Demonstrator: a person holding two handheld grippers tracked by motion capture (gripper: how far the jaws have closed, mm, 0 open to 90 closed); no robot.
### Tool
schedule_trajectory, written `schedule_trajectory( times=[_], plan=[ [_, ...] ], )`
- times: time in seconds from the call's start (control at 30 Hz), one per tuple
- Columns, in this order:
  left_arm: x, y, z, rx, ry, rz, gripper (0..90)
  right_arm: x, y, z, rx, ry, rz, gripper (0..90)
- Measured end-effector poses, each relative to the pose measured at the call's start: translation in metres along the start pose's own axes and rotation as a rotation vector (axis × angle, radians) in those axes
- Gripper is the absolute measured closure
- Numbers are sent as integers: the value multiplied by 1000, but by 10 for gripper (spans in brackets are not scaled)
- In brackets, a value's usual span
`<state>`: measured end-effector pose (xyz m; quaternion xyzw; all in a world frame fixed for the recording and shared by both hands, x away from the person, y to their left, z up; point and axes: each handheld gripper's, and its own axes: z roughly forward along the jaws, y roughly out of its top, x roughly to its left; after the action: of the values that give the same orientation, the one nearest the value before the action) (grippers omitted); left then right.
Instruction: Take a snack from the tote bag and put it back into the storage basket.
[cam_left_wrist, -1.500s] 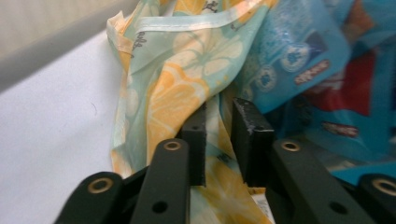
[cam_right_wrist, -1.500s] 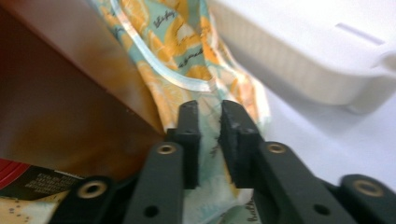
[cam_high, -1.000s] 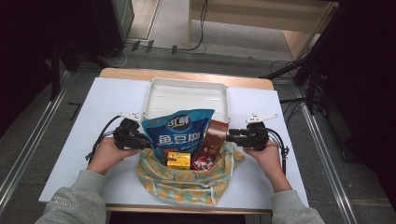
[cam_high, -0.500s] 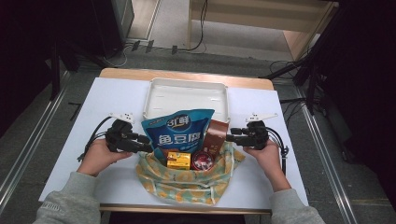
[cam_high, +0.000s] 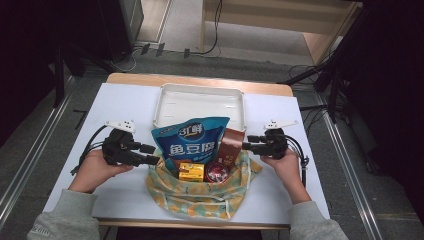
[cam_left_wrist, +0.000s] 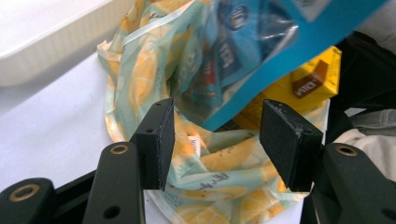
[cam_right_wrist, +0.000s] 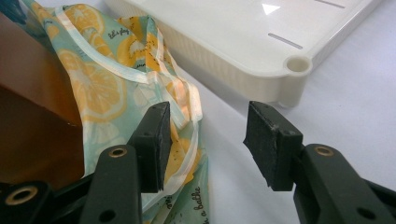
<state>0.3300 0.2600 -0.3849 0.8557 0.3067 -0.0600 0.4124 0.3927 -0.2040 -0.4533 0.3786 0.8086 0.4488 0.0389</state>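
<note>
A lemon-print cloth bag (cam_high: 200, 197) lies open at the table's front edge. In it stand a blue snack pouch (cam_high: 190, 142) and a brown pouch (cam_high: 231, 147), with a yellow box (cam_high: 191, 171) and a red round item (cam_high: 216, 173) in front. My left gripper (cam_high: 151, 154) sits just left of the bag's rim. Its jaws have just been opening and stand open, the cloth (cam_left_wrist: 140, 70) lying beyond them untouched. At the bag's right rim my right gripper (cam_high: 246, 142) is open too, its jaws also just widened. A bag strap (cam_right_wrist: 184, 98) hangs by its left pad (cam_right_wrist: 161, 140).
A white tray (cam_high: 200, 102) lies bare behind the bag, its corner close to my right gripper (cam_right_wrist: 208, 140). White tabletop (cam_high: 125, 107) spreads on both sides. The person's hands and grey sleeves come in from the bottom. Beyond the table are dark floor and cables.
My left gripper has opened, let go of the bag's left rim and drawn back to the left, away from the bag. My right gripper has opened wider in place.
</note>
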Motion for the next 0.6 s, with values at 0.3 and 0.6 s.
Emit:
schedule_trajectory(
  times=[0.3,0.6],
  plan=[
    [-15,6,-13,-6,-9,23,466,1,0,0,2,4,-3,518],
    [-34,21,-16,-10,-22,53,464,1,0,0,2,0,-5,511]
  ],
)
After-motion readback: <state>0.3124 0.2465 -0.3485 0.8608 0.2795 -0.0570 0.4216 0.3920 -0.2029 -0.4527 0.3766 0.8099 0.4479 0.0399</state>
